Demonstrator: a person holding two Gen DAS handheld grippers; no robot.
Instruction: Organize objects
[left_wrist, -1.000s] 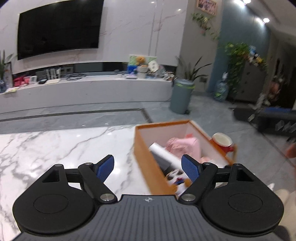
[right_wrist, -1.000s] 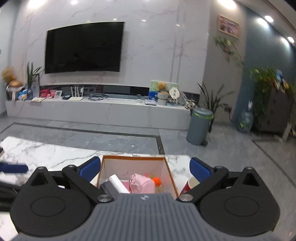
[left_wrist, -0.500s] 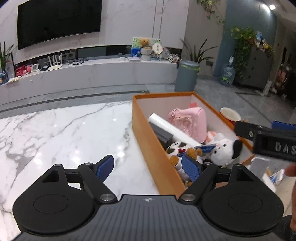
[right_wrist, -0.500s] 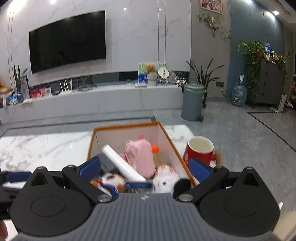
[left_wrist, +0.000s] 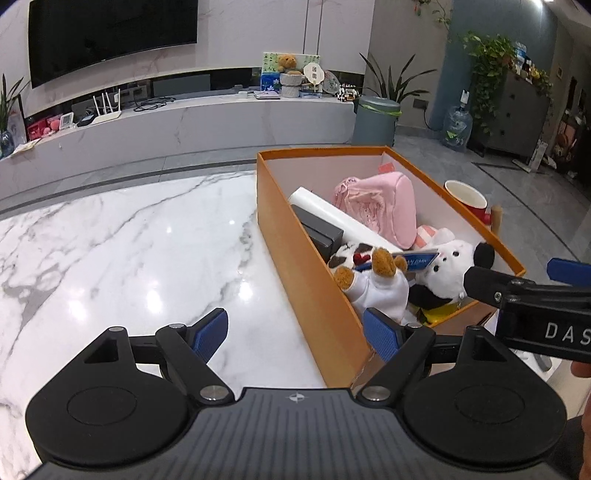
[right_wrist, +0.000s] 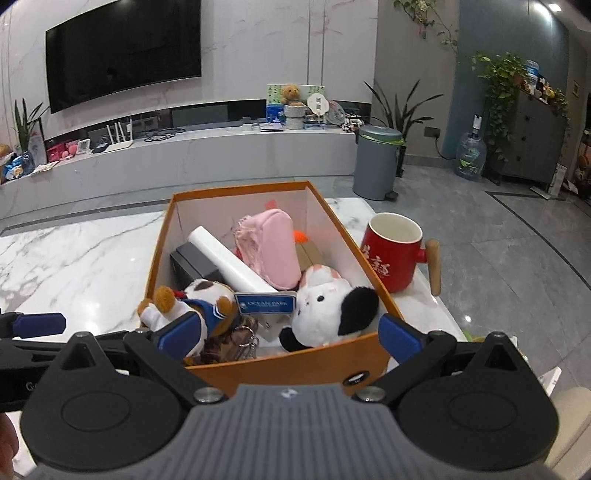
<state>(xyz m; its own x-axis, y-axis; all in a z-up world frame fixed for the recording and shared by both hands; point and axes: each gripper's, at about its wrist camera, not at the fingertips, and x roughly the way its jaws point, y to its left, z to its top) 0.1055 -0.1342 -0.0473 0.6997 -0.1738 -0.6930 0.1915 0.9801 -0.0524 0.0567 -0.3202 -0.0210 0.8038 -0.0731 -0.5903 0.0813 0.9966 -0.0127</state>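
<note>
An orange box (right_wrist: 159, 254) (left_wrist: 291, 229) sits on the white marble table (left_wrist: 129, 240). It is filled with a pink pouch (right_wrist: 269, 247), a white roll (right_wrist: 229, 260), a black case (right_wrist: 192, 264), a brown and white plush dog (right_wrist: 199, 299) and a white and black plush (right_wrist: 328, 306). My right gripper (right_wrist: 290, 338) hangs open over the box's near end, nothing between its pads. My left gripper (left_wrist: 297, 336) is open above the table and straddles the box's left wall near its front corner. The right gripper's black arm (left_wrist: 532, 306) shows at the right edge of the left wrist view.
A red mug (right_wrist: 393, 254) with a wooden handle stands right of the box near the table's edge. Beyond the table are a grey floor, a long white TV bench (right_wrist: 184, 158), a grey bin (right_wrist: 376, 162) and a water bottle (right_wrist: 471, 151).
Both grippers have come down and tilted toward the box, which now looks larger with its near toys in view. The right gripper's arm has entered the left wrist view.
</note>
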